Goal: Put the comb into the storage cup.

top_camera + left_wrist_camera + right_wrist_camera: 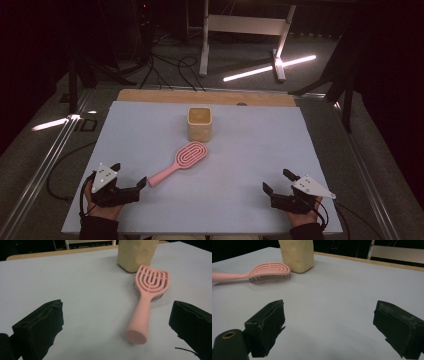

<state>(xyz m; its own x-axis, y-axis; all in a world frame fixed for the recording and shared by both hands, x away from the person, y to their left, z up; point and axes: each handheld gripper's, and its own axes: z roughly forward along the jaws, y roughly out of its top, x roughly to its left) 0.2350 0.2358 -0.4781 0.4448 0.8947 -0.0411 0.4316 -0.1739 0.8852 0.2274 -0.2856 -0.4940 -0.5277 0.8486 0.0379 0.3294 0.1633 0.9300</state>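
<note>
Both my grippers rest released: left gripper (pixel 131 175) just beside the pink hairbrush (pixel 181 160) handle, right gripper (pixel 279 182) well apart. Brush lies bristles-down near the beige cup (pixel 199 123); I read no writing on either

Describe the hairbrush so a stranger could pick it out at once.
On the pale blue table, near its middle, stands a tan square cup. Just in front of it lies the pink hairbrush, bristles down, its handle pointing toward the left gripper. It is the only pink, slotted thing there.
</note>
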